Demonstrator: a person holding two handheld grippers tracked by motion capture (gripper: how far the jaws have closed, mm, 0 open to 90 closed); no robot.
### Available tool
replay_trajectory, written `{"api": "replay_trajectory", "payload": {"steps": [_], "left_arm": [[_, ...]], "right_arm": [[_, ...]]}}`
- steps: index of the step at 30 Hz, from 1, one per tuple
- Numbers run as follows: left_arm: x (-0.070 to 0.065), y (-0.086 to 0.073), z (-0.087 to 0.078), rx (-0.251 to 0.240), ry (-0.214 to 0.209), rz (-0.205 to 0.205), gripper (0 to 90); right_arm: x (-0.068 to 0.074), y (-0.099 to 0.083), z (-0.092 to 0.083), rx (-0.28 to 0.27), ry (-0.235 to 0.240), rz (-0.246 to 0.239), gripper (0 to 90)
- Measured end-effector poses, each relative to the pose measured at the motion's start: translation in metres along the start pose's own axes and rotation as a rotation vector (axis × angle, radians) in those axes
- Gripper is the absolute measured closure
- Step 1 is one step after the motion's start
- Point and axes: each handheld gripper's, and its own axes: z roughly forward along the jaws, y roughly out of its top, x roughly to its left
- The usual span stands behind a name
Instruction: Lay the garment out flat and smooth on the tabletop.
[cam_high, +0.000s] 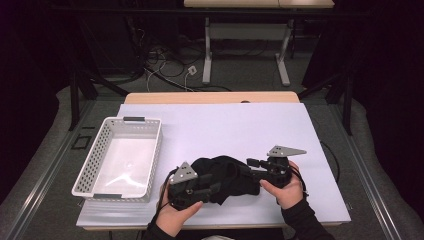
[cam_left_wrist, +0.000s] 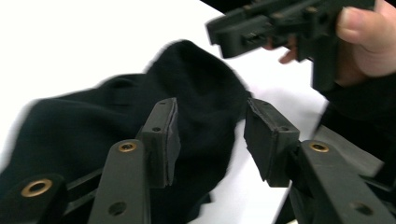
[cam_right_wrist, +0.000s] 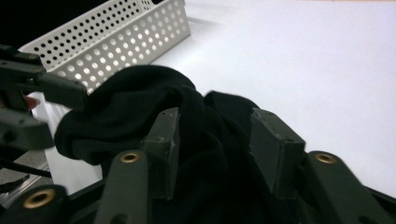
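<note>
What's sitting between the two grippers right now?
A bunched black cloth lies between the left gripper and right gripper, seen in the high view.

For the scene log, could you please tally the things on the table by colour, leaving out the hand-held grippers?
Black: 1, the cloth
White: 1, the basket
Total: 2
</note>
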Motion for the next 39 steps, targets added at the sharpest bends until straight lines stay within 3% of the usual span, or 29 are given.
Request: {"api": "replay_trajectory", "payload": {"steps": [4, 8, 12, 14, 17, 19, 22, 24, 27, 30, 34, 39], "left_arm": [[0.016, 0.0, -0.014, -0.022, 0.061, -0.031, 50.2], [0.029, -0.002, -0.024, -0.036, 0.122, -0.035, 48.9], [0.036, -0.002, -0.029, -0.051, 0.144, -0.06, 47.5], [0.038, -0.003, -0.03, -0.055, 0.147, -0.068, 47.1], [0.039, -0.004, -0.029, -0.05, 0.147, -0.068, 46.7], [0.04, -0.005, -0.029, -0.049, 0.149, -0.073, 46.7], [0.041, -0.006, -0.029, -0.046, 0.152, -0.074, 46.7], [0.041, -0.007, -0.029, -0.047, 0.154, -0.075, 46.7], [0.041, -0.007, -0.029, -0.045, 0.16, -0.071, 46.7], [0.043, -0.008, -0.029, -0.045, 0.161, -0.072, 46.7], [0.044, -0.008, -0.029, -0.045, 0.164, -0.077, 46.7], [0.044, -0.008, -0.029, -0.048, 0.161, -0.077, 46.7]], "right_arm": [[0.008, 0.005, 0.008, -0.012, 0.017, -0.02, 47.7], [0.012, 0.01, 0.015, -0.02, 0.021, -0.032, 44.6], [0.011, 0.015, 0.027, -0.001, 0.023, -0.008, 41.4], [0.009, 0.015, 0.035, 0.039, 0.019, 0.004, 41.4], [0.01, 0.012, 0.043, 0.101, 0.056, 0.012, 58.1], [0.015, 0.01, 0.042, 0.12, 0.056, -0.053, 72.8], [0.022, 0.008, 0.035, 0.123, 0.08, -0.103, 87.1], [0.027, 0.006, 0.028, 0.121, 0.1, -0.117, 88.0], [0.037, -0.002, 0.011, 0.122, 0.117, -0.174, 88.3], [0.043, -0.011, -0.004, 0.117, 0.125, -0.18, 88.4], [0.042, -0.022, -0.023, 0.123, 0.079, -0.204, 88.4], [0.024, -0.03, -0.041, 0.109, 0.02, -0.165, 88.5]]}}
